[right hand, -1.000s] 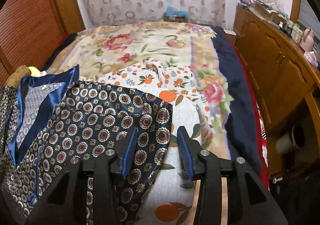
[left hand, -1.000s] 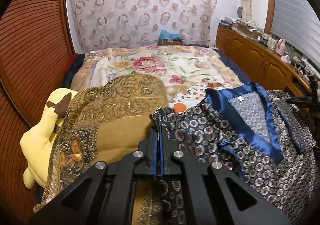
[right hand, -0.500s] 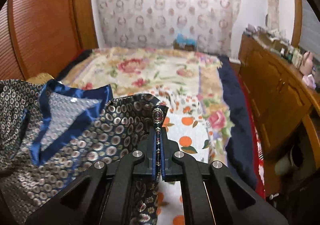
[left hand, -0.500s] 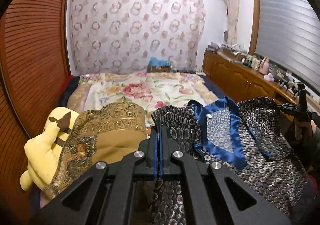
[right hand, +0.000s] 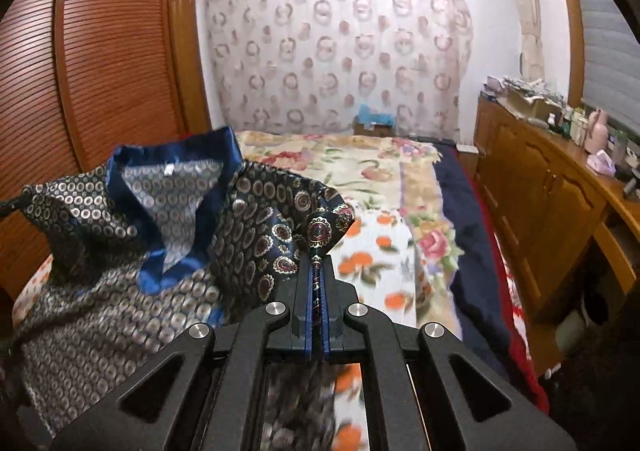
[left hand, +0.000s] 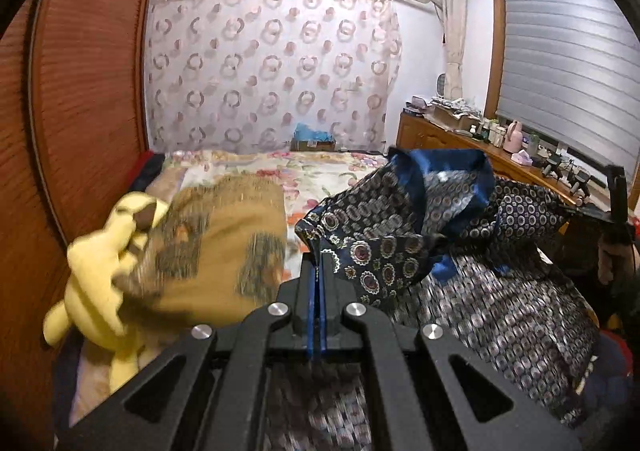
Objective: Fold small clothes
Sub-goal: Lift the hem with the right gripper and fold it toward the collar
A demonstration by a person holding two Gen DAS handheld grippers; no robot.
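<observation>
Since the earlier frames, the right claw point(right hand: 318, 283), which a second ago stood open over the corner of the patterned shirt point(right hand: 168, 251), has closed on that corner, and both claws have risen and tipped upward, carrying the shirt off the bed point(right hand: 360, 163) so that the wall curtain and air conditioner now fill the upper field. The left claw point(left hand: 319, 283) remains pinched flat on the opposite corner, its blue pads pressed together with only a thin edge of fabric between them. The shirt now hangs between the two claws, with its blue collar point(left hand: 440, 167) raised and its lower part draping downward; whether the hem still touches the bed cannot be told. This reads as the lift-and-spread step that precedes a fold: the shirt is held at two points but no crease has yet been made, so the task is judged to be at an early stage. The left view alone shows the yellow plush toy point(left hand: 100, 271) and the brown patterned cloth point(left hand: 224, 243) beside it, both blurred, and the far claw as a dark frame at the right edge. The right view alone shows the orange-print cloth point(right hand: 376, 251) lying on the floral bedspread below the lifted corner, and the wooden cabinet point(right hand: 540, 203) along the bed.
</observation>
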